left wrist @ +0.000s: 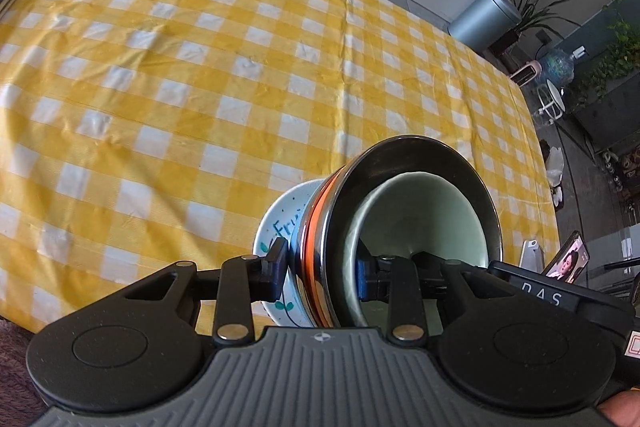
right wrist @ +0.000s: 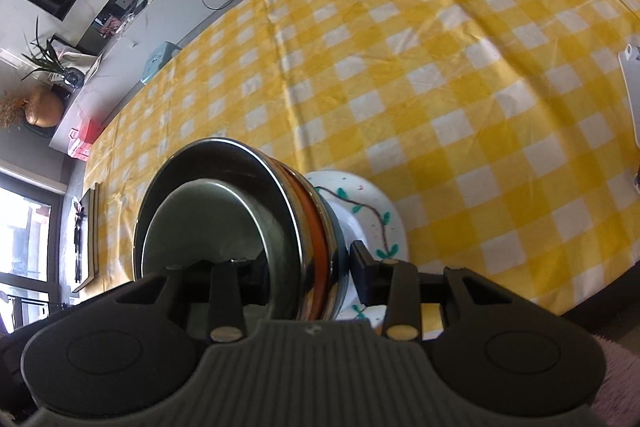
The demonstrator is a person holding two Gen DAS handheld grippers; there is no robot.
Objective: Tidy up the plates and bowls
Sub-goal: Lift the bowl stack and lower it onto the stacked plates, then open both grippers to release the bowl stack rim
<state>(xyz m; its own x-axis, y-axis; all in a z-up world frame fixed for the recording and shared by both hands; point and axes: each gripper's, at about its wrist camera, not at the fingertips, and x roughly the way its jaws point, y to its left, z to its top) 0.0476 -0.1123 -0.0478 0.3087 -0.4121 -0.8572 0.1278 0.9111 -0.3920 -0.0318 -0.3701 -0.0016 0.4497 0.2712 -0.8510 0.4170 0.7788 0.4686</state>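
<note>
Left tool point(left wrist: 322, 277) and right tool point(right wrist: 308, 277) both clamped on opposite rims of nested stack point(left wrist: 384, 227), carried tilted above checked tabletop point(left wrist: 200, 67). Stacking appears done: green bowl inside steel bowl, painted plate point(right wrist: 360, 203) beneath. Remaining, est.: set stack down.

We hold our left gripper point(left wrist: 322, 279) and right gripper point(right wrist: 310, 269) pitched steeply downward, each with jaws partly closed and clamped across the rims of the stacked bowls point(left wrist: 400, 227), one finger inside, one outside.

checked cloth point(left wrist: 200, 67) wide open ahead, phone point(right wrist: 632, 87) far right
</note>
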